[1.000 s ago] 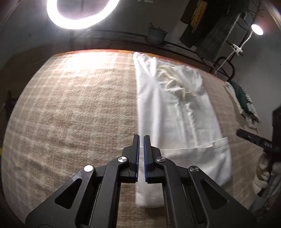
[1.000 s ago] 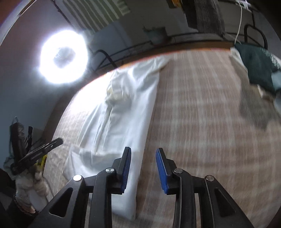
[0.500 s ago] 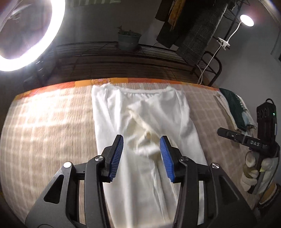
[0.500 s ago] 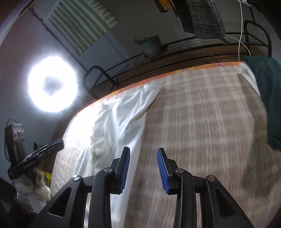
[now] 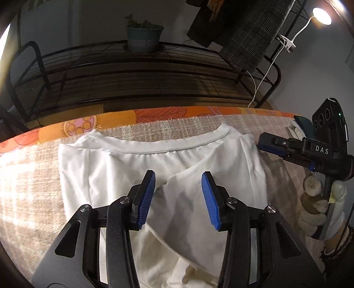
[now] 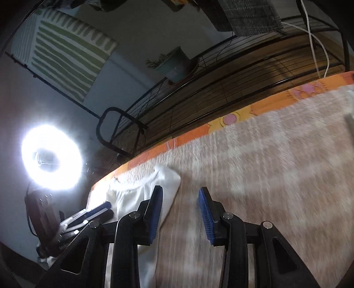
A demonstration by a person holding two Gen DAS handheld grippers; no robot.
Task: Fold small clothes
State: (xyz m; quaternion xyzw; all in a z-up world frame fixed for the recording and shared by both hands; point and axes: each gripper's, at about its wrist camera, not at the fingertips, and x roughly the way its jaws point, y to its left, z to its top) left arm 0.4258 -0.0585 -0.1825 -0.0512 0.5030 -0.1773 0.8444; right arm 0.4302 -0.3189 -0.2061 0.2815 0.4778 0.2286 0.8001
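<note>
A pair of small white trousers [image 5: 110,172] lies flat on the checked beige cloth [image 5: 26,177], its waistband [image 5: 159,147] near the far edge. My left gripper [image 5: 178,197] is open and empty, hovering over the trousers just below the waistband. My right gripper [image 6: 180,210] is open and empty, at the right corner of the waistband [image 6: 170,179]; its left finger is over the cloth's white edge. The right gripper also shows in the left wrist view [image 5: 278,147], beside the trousers' right edge. The left gripper shows in the right wrist view [image 6: 97,212] at the left.
An orange patterned border [image 5: 154,115] marks the far table edge. Behind it stand a black wire rack [image 5: 154,73] with a potted plant [image 5: 143,37], hanging clothes [image 5: 254,33] and a lamp [image 5: 320,15]. A ring light [image 6: 52,157] glares at the left. A dark garment [image 5: 305,126] lies far right.
Both grippers have moved forward along the trousers to the waistband. The left gripper, shut a second ago, has opened wide. The right gripper stayed open.
</note>
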